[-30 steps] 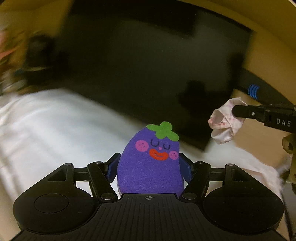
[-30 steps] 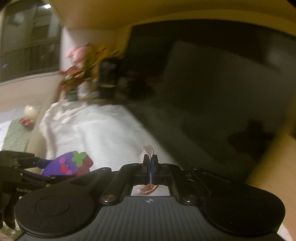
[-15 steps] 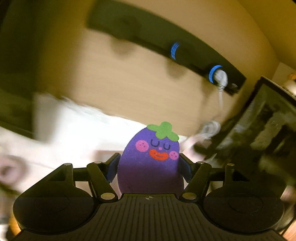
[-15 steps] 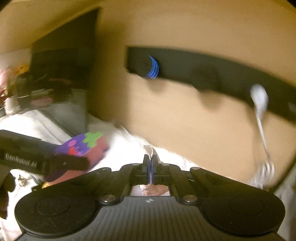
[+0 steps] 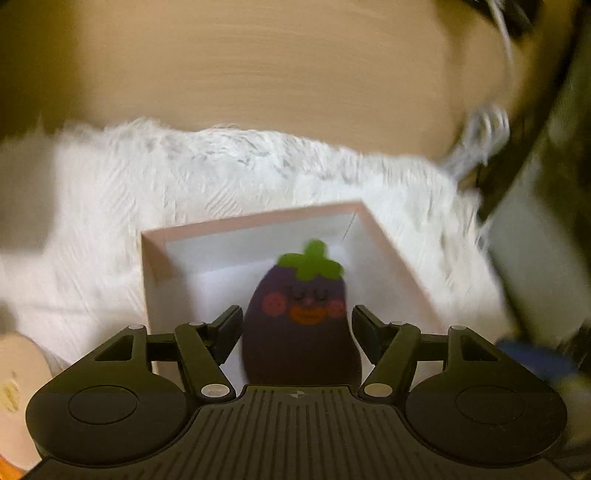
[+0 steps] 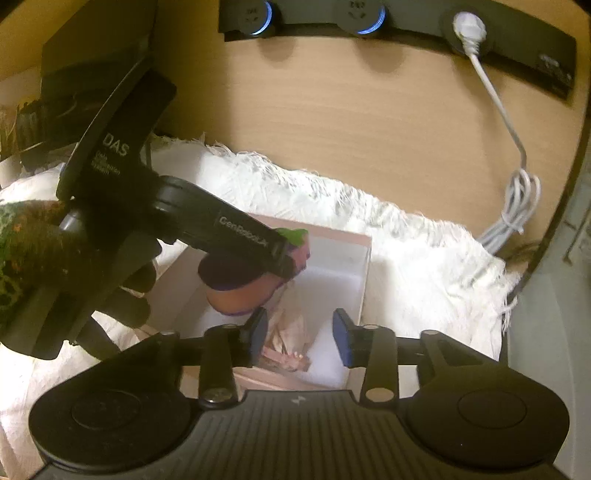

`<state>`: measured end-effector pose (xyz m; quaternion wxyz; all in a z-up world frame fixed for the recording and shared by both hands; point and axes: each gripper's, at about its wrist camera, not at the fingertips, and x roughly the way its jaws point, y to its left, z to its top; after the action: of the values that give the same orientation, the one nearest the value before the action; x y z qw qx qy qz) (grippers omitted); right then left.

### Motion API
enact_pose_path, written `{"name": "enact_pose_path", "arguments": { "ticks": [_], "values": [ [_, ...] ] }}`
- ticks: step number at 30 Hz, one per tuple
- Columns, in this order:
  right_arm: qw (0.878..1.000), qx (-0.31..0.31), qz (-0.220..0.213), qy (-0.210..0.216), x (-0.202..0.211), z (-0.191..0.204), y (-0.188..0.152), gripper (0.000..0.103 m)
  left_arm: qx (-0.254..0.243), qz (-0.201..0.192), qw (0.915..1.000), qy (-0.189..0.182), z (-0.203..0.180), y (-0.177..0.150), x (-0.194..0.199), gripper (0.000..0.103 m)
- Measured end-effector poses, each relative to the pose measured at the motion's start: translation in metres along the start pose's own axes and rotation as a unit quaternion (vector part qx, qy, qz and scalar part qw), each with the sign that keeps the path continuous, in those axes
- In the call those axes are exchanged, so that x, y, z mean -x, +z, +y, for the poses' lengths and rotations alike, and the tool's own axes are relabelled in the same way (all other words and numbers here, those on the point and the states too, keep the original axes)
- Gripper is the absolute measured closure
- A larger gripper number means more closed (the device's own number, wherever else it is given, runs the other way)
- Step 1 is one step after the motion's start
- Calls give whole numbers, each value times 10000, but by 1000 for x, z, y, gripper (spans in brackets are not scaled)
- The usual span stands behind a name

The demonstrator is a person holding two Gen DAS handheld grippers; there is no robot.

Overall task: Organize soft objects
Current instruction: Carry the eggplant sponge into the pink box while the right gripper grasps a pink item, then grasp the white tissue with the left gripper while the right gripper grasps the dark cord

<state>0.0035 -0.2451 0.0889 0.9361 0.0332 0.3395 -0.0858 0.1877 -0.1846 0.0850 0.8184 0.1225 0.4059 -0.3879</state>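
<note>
Two hand-held grippers crowd over one open box (image 6: pixel 364 266) — pink-rimmed, white inside — set on a fringed white cloth (image 6: pixel 406 251) that covers the table. The box walls leave little room: the left hand-held gripper (image 5: pixel 295 325) fills the near-left part of the opening, the right hand-held gripper (image 6: pixel 300 336) hangs above the near wall, and only the far right corner of the box floor stands bare.

The left one has the purple eggplant plush (image 5: pixel 299 321) between its fingers over the box; its jaws are easing inward, though the blurred left wrist view shows a slim gap at each side, so a firm hold cannot be told. The right one's jaws are opening, blue pads (image 6: pixel 341 341) clear of the crumpled pink-and-white cloth piece (image 6: pixel 286 339) lying below them inside the box.

Beyond the cloth's fringe runs a bare wood panel; above it a dark socket strip (image 6: pixel 369 18) with blue-ringed outlets, a white plug and coiled white cable (image 6: pixel 517 199) dangling at right. A patterned sleeve (image 6: pixel 22 251) shows at left.
</note>
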Motion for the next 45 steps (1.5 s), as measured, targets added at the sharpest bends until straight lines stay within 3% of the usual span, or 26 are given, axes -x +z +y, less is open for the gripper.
{"name": "enact_pose_path", "arguments": {
  "ticks": [1,2,7,10,15,20,22,27,30,32,34,35,37,41,45],
  "values": [
    [10000,-56,32,3,1,-2,4,60,-243,40,9997,68,-6,-3,-2,34],
    [9999,-104,66,4,0,-5,4,60,-232,36,9997,-104,-4,-10,4,33],
    [9998,-169,94,-1,7,-3,-5,58,482,-154,9978,-431,9,-16,22,35],
    [9997,-226,87,-21,12,-1,-8,56,514,-630,9948,-618,10,-18,50,36],
    [9995,-309,14,-72,15,11,-9,56,900,-1423,9826,-788,26,-31,109,36],
    [9993,-206,-291,-100,20,42,-1,54,1142,-2062,9708,-441,79,-71,167,36],
    [9989,-112,-455,-47,21,60,3,47,1209,-2232,9671,-193,104,-88,188,36],
    [9963,277,-737,337,21,113,13,40,1675,-2245,9587,487,161,-134,223,36],
    [9934,575,-743,664,18,147,19,38,2334,-2173,9420,1046,199,-169,237,36],
    [9907,814,-670,859,13,171,21,38,2972,-2078,9200,1487,227,-195,242,36],
    [9879,1043,-554,1003,7,195,21,38,3561,-2068,8971,1601,255,-219,249,37],
    [9868,1132,-492,1053,3,204,20,38,3712,-2060,8908,1620,264,-228,250,37],
    [9846,1268,-337,1152,-5,221,18,38,3688,-1940,8939,1651,275,-234,248,37],
    [9820,1450,-40,1206,-15,241,10,38,3203,-1604,9230,1404,282,-221,226,36],
    [9806,1598,192,1120,-20,246,1,38,2631,-1502,9443,1288,286,-198,200,36]
  ]
}}
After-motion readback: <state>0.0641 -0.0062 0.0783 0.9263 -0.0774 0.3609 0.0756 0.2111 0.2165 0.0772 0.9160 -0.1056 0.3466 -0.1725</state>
